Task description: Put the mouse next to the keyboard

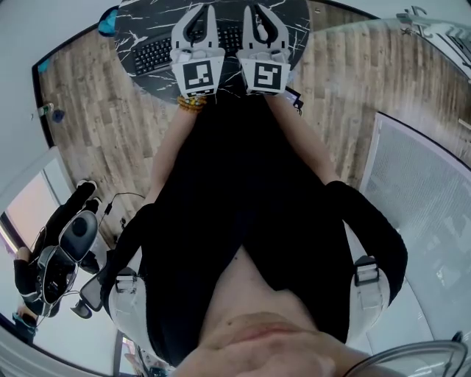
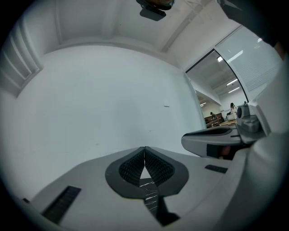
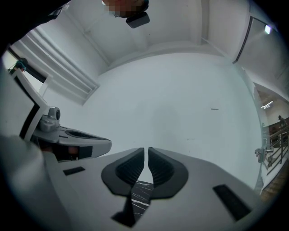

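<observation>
My left gripper (image 2: 144, 148) and right gripper (image 3: 146, 149), both closed and empty, overhang the table's (image 1: 293, 16) near edge; the unseen mouse is likely light and slick, so pinch its sides.

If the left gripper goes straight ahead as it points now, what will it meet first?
Probably the white wall; nothing else shows ahead of the left gripper, which looks to pass above the keyboard.

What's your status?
Left gripper shut, empty. Right gripper shut, empty. Mouse not in view; keyboard on table. No obstruction seen.
</observation>
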Demonstrator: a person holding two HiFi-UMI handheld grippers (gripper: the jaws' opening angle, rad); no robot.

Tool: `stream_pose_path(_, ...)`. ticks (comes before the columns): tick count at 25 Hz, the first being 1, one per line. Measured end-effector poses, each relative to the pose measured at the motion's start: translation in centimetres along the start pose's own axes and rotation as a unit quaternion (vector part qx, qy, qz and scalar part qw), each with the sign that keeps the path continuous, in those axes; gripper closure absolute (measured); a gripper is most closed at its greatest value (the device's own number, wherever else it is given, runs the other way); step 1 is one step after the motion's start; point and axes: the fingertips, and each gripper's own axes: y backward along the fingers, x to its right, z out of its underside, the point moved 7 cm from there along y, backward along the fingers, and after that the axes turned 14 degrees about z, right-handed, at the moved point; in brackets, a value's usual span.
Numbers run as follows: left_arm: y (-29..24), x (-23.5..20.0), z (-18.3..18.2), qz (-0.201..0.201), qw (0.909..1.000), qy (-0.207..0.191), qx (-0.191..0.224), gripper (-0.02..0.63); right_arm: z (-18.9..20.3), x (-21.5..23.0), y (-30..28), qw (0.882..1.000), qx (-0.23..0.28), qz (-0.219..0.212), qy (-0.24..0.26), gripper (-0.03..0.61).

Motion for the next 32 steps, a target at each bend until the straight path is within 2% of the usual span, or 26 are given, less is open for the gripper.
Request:
stream_pose_path(8,0.4,0.0,0.3,-0.003,1.0000,-0.001,-0.004,0.600,0.7,-0.9,0.5,0.999,-0.028,-0.016,-0.001,0.535)
stream_pose_path(32,0.7,-1.0,0.8,-0.018,0.9998,0.006,-0.007,0.600,1.8,-1.7,0.3,0.998,-0.061,-0.035,0.004,0.540)
